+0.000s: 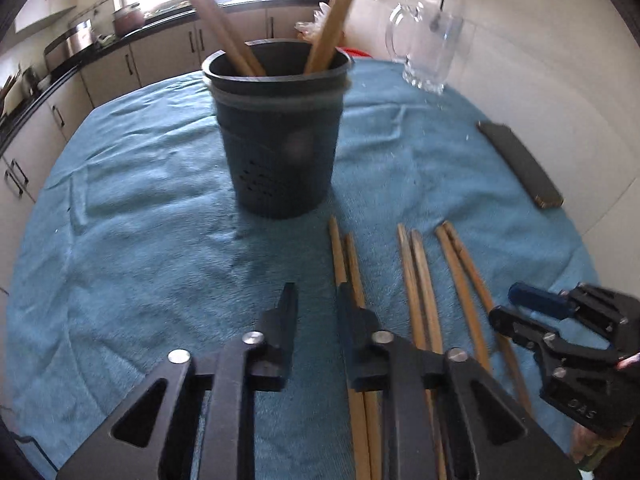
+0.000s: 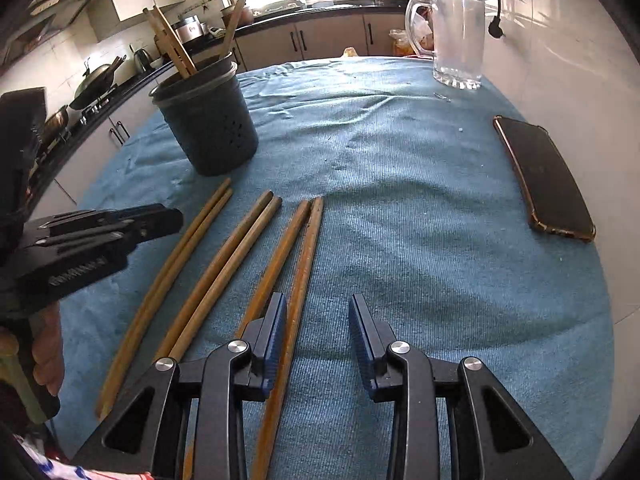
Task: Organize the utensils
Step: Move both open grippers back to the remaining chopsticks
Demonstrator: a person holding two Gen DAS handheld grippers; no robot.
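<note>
A dark utensil holder (image 1: 280,136) stands upright on the blue cloth with wooden chopsticks (image 1: 224,24) leaning in it; it also shows in the right wrist view (image 2: 208,128). Three pairs of wooden chopsticks lie side by side on the cloth: left pair (image 2: 176,264), middle pair (image 2: 228,268), right pair (image 2: 292,272). My left gripper (image 1: 316,296) is open and empty, its right finger over the leftmost pair (image 1: 344,256). My right gripper (image 2: 316,308) is open and empty, just above the rightmost pair. Each gripper shows in the other's view: right (image 1: 516,308), left (image 2: 160,216).
A clear glass mug (image 2: 456,40) stands at the table's far right, also in the left wrist view (image 1: 428,52). A dark phone (image 2: 544,176) lies at the right edge by the white wall. Kitchen counters run behind and left of the round table's blue cloth (image 2: 400,200).
</note>
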